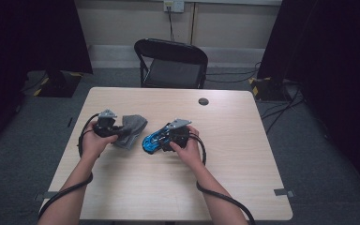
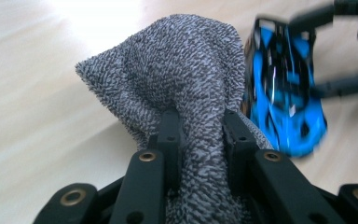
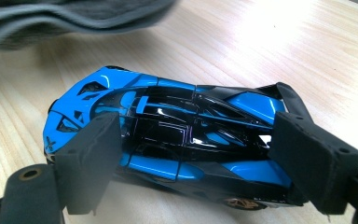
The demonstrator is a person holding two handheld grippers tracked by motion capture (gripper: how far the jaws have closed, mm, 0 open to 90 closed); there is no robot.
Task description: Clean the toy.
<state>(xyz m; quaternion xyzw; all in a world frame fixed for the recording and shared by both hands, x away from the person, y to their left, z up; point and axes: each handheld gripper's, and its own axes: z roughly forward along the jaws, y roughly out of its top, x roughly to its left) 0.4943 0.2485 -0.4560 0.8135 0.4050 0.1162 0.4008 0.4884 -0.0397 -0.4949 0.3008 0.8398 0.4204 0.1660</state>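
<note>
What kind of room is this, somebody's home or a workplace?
Probably a lab or recording studio, not a home: black curtains hang at the sides, cables trail over grey carpet, and one plain table faces a folding chair.

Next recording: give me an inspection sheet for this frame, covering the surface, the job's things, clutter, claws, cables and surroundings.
Surface: light wooden table, bare around the work.
Job's things: grey cloth bunched up; blue and black toy car beside it.
Clutter: small dark round disc near the far edge.
Claws: left claw shut on the cloth; right claw clamped across the car's body.
Cables: a black cable trails from each claw along the forearms.
Surroundings: black folding chair behind the table, dark curtains at both sides, wall socket above.
</note>
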